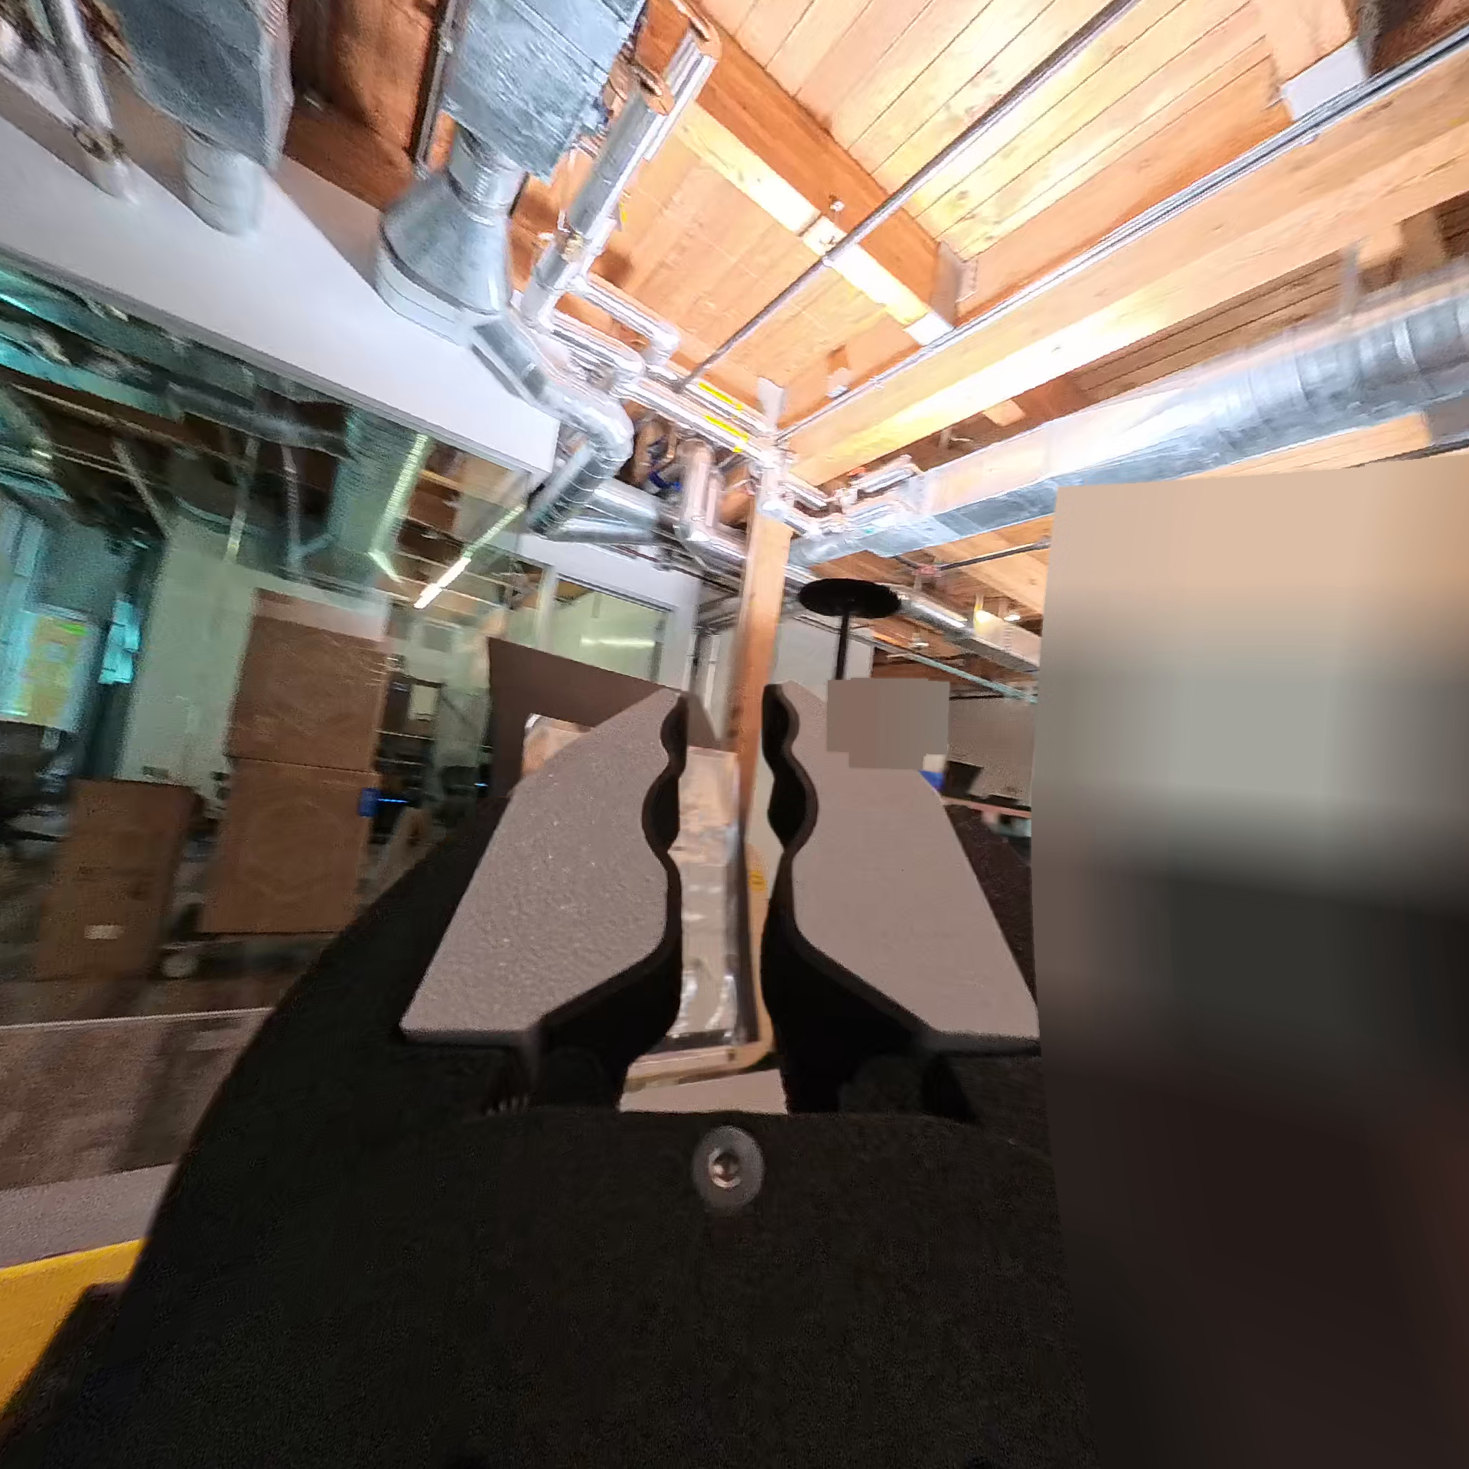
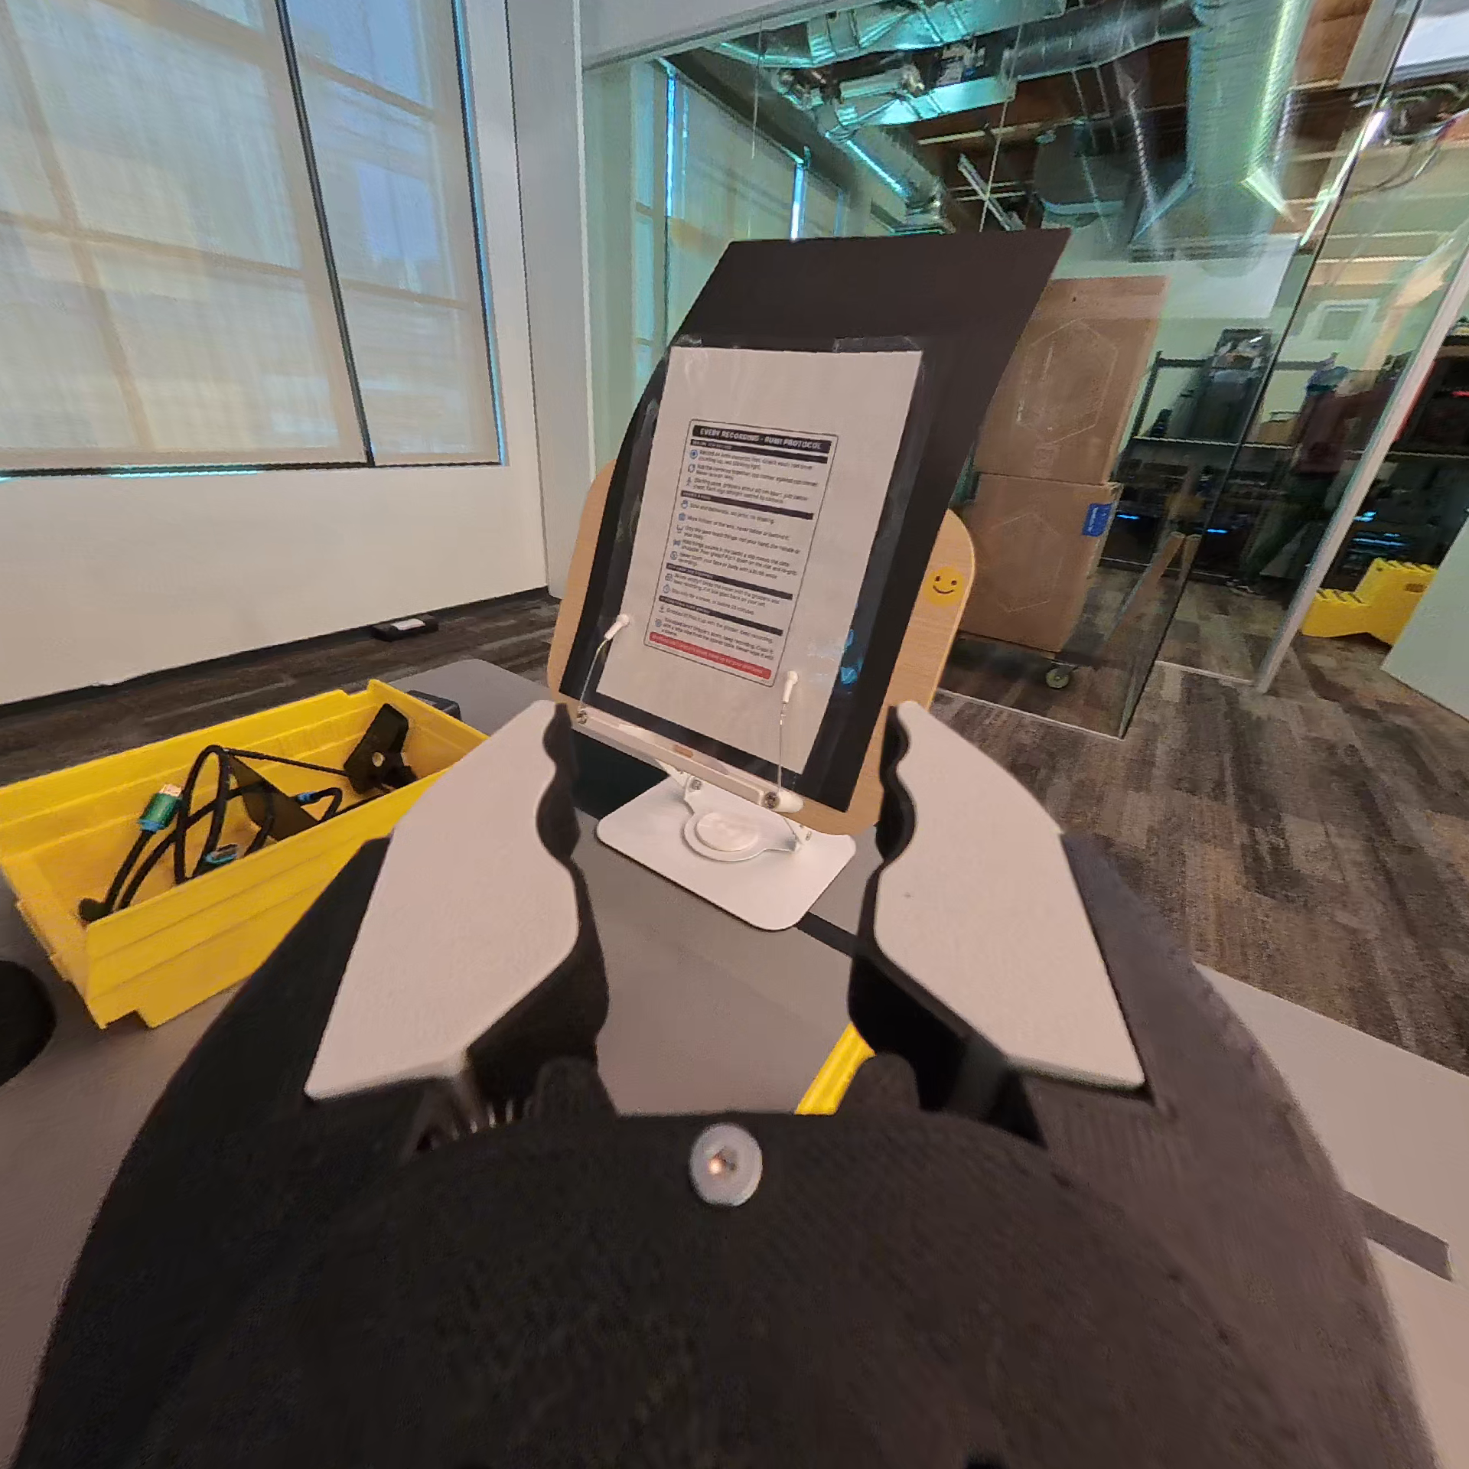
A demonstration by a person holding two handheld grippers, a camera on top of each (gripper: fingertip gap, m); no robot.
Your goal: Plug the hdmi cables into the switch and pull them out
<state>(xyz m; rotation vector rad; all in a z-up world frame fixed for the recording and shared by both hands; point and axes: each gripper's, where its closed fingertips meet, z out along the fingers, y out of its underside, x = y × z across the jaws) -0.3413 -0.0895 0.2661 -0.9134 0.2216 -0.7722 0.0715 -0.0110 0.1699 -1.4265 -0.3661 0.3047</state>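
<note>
Left on the table (image 2: 715,1025), cables (image 2: 207,827) fill a yellow bin (image 2: 159,954), apparently clear of the spread, empty right claw (image 2: 727,763).

Table (image 2: 699,1025): bin (image 2: 199,954) at left, cables (image 2: 215,819) inside; document stand (image 2: 739,858) at centre-rear; cardboard boxes (image 2: 1049,477) behind, right.

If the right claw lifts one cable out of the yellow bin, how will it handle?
The cables lie looped and crossed in the yellow bin, so they are likely floppy, and lifting one will probably drag its neighbours. The green-shelled plug looks rigid, probably the steadier grip. The right claw is open and empty.
</note>
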